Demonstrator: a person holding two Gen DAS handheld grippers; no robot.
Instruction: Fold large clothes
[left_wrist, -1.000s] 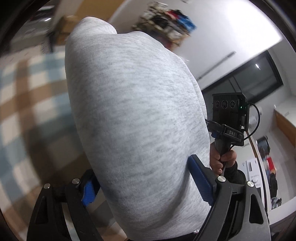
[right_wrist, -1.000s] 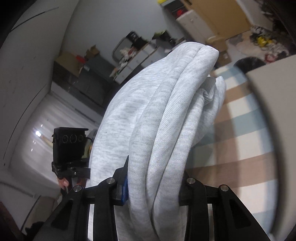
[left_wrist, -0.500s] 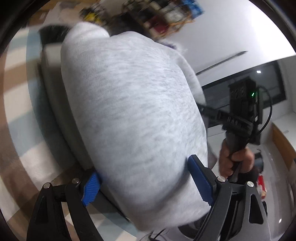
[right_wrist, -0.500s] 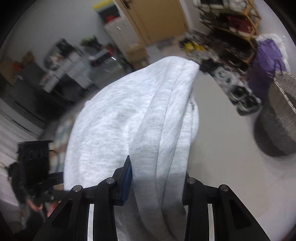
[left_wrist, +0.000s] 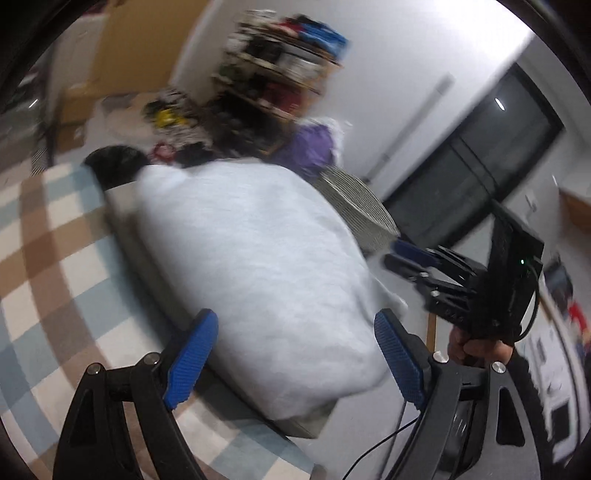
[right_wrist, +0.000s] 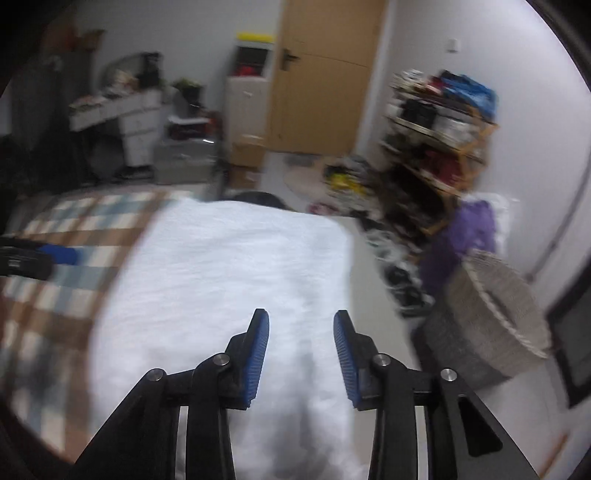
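Observation:
The folded light grey sweatshirt lies in a thick bundle on a low grey platform. My left gripper is open, with its blue pads standing wide just short of the bundle's near end and clear of the cloth. My right gripper hovers over the bundle's near end. Its jaws are closing with nothing between them, and the cloth lies below the pads. In the left wrist view the right gripper sits to the right of the bundle, apart from it, held by a hand.
A woven basket stands just beyond the platform. A brown, blue and white checked rug lies on the other side. A cluttered shelf, a purple bag and a wooden door are farther back.
Both grippers held the bundle between their jaws before. Now it rests on the grey platform, both grippers have let go and drawn back, and both views have swung.

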